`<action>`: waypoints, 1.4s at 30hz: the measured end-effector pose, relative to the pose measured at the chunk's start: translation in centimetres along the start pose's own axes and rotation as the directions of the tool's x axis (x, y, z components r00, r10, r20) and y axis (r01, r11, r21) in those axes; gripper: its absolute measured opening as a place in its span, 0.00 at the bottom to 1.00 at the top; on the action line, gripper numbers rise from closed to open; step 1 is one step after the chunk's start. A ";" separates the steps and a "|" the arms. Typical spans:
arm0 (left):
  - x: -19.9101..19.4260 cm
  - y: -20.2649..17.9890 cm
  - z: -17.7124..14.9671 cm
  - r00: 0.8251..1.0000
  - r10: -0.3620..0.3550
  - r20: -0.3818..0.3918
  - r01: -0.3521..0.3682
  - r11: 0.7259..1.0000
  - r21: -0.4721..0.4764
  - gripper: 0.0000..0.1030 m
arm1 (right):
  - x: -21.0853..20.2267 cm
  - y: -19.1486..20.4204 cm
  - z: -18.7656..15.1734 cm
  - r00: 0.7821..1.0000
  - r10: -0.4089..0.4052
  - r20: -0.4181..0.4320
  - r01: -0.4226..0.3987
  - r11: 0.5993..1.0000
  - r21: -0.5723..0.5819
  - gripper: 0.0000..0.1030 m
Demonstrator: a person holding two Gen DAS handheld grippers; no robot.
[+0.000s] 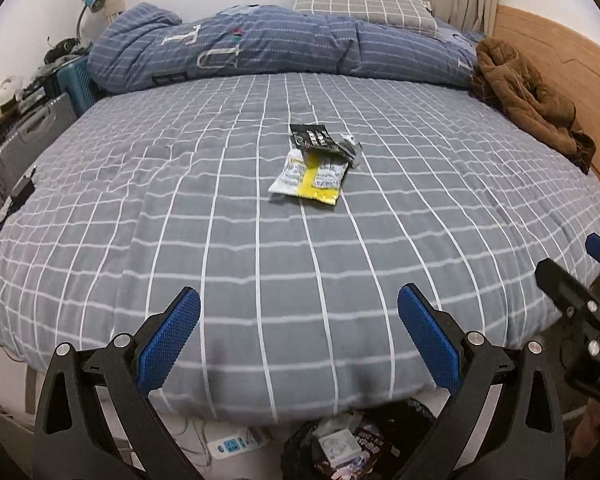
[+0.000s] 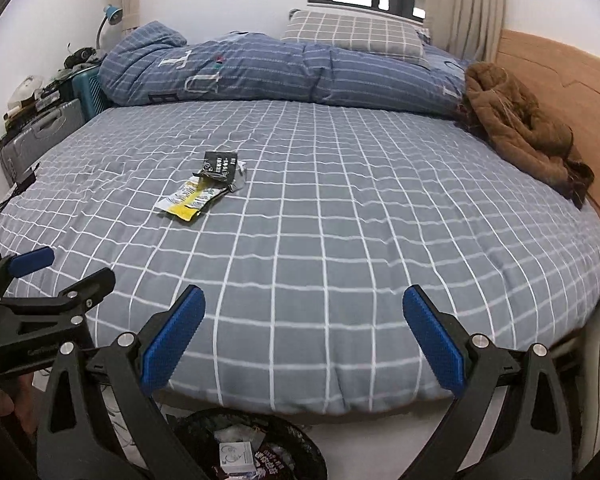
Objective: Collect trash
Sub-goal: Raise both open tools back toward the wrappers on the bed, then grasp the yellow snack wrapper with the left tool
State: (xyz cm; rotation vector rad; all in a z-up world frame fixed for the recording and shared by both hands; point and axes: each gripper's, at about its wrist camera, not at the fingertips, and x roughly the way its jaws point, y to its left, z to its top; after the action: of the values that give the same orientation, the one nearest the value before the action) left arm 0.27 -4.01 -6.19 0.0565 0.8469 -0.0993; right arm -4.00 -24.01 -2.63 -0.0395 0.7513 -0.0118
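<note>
Left gripper spread wide, nothing between its blue pads, hanging over the bed's near edge. Right gripper same: released, empty, also over the near edge, just to the right of the left one (each shows in the other's view). Both face the bed square-on, prob. a ready pose before reaching in.

Trash = 2 wrappers near the bed's centre, well apart from both grippers. Yellow-white wrapper lies flat on the checked sheet; black wrapper sits just behind it toward the far edge, overlapping its far end, w/ a crumpled silver bit on the right. White print on the black one, too small to read; same for the yellow one.

Trash bin w/ black liner stands on the floor below the near edge, right under the grippers, already holding packets and a small white box (so drop-off is a short pull back, my read). Print on the bin packets not legible.

Far edge: folded blue quilt w/ big letters "T" and "U" readable, checked pillow behind it. Brown coat heaped at the far right corner by the wooden headboard. Not trash, I'd say, leave.

Nothing picked up yet; either gripper could take the wrappers, the left looks more in line.
</note>
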 end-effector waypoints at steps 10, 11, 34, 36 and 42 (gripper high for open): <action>5.4 0.0 4.3 1.000 -0.008 -0.025 0.009 0.999 0.036 0.94 | 4.5 0.7 3.5 1.000 0.007 -0.017 -0.007 1.000 -0.023 0.92; 5.9 0.0 4.7 1.000 -0.011 -0.029 0.012 0.999 0.035 0.94 | 4.9 0.7 3.8 1.000 0.006 -0.017 -0.007 1.000 -0.023 0.92; 18.7 -0.8 11.3 0.981 -0.064 -0.181 0.079 0.994 0.073 0.82 | 13.8 -1.6 9.8 0.998 0.008 -0.067 -0.008 1.000 -0.001 0.92; 19.2 -0.9 11.2 0.977 -0.076 -0.201 0.094 0.992 0.082 0.75 | 14.1 -1.6 10.0 0.997 0.010 -0.071 -0.010 1.000 0.000 0.92; 19.2 -0.8 11.0 0.979 -0.072 -0.192 0.092 0.991 0.100 0.49 | 14.5 -1.1 10.2 0.997 0.009 -0.076 -0.009 1.000 -0.008 0.90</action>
State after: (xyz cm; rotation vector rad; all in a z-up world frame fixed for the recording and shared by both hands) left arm 21.03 -7.01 -13.27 0.1351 1.0328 -0.2205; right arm 13.53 -25.19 -4.99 -0.0440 0.8275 -0.0015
